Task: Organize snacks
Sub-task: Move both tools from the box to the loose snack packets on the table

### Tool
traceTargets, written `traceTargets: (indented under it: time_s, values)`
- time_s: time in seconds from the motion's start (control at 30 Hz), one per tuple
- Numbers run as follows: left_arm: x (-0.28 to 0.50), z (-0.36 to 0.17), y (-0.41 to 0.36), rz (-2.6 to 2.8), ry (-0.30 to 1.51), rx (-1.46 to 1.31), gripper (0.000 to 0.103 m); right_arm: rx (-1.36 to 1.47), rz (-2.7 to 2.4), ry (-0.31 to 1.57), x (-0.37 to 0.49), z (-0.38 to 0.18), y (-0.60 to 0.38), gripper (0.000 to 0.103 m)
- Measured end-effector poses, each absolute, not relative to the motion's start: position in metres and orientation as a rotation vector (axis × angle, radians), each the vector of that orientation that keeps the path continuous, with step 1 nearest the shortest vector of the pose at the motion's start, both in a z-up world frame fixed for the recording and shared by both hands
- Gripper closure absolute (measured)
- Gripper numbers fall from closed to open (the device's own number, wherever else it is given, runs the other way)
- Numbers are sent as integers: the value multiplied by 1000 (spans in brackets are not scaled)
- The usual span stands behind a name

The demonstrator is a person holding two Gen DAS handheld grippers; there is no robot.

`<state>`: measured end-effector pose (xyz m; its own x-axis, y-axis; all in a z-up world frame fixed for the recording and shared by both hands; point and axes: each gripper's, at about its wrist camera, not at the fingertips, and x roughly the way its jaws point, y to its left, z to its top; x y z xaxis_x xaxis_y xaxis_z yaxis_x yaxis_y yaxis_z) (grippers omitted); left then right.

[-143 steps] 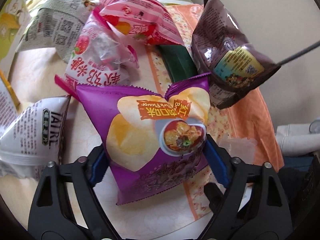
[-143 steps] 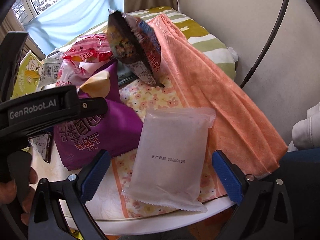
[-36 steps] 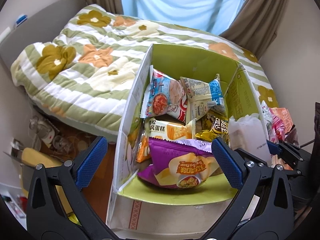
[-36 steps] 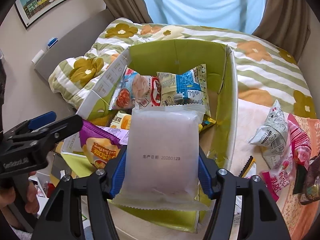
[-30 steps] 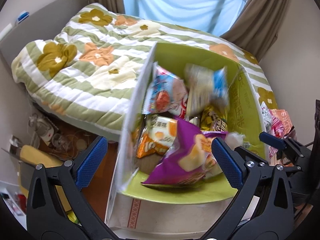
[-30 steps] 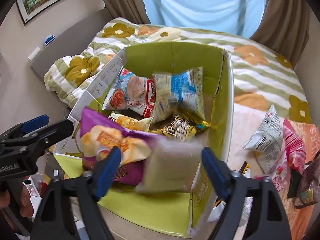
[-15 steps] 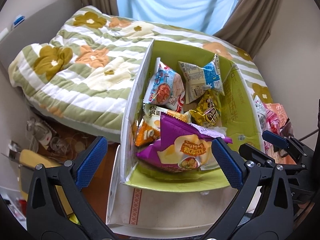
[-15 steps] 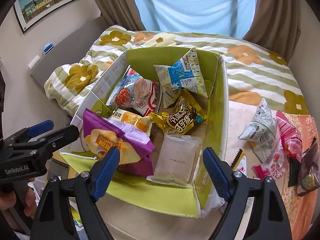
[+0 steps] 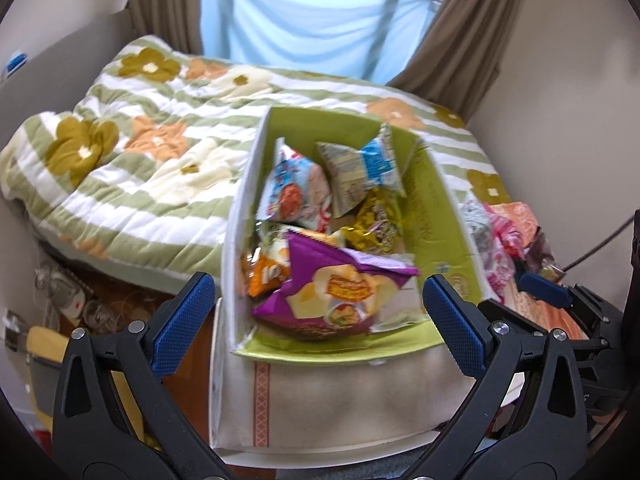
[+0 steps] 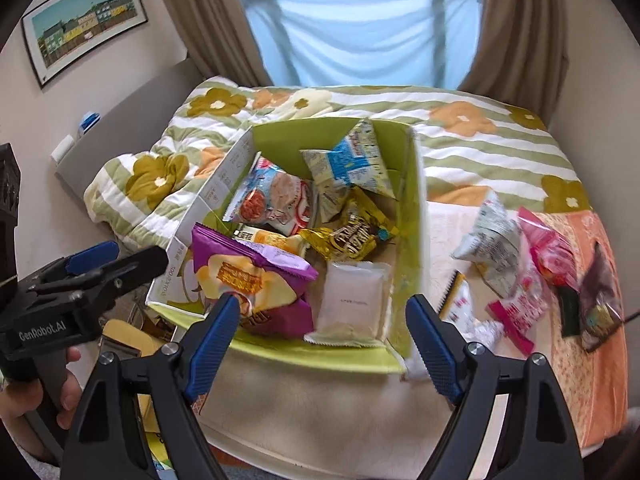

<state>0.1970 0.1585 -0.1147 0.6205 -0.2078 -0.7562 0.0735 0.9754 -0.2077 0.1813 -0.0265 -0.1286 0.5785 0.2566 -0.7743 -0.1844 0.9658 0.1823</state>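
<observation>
A green cardboard box (image 9: 452, 232) (image 10: 412, 216) holds several snack bags. A purple chip bag (image 9: 340, 292) (image 10: 248, 276) lies at its near left. A pale white packet (image 10: 352, 300) lies at its near right. My left gripper (image 9: 316, 320) is open and empty, above the box's near edge. My right gripper (image 10: 324, 332) is open and empty, above the near edge too. The left gripper also shows at the left of the right wrist view (image 10: 96, 264).
Loose snacks lie on the table right of the box: a grey-white bag (image 10: 492, 244), pink bags (image 10: 548, 256), a dark brown bag (image 10: 600, 300). An orange cloth (image 10: 596, 360) covers the table's right part. A flowered quilt (image 9: 132, 152) lies behind.
Both grippers dropped their bags into the box: the purple chip bag and the white packet now lie inside. Both grippers have since drawn back and up a little.
</observation>
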Motion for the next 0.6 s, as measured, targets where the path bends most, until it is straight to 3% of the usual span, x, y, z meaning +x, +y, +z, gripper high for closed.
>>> traceTargets:
  time_s: [0.6]
  values:
    - [189,-109,4,-423,895,-69,0,175,-20,860,130,-124,-188,21]
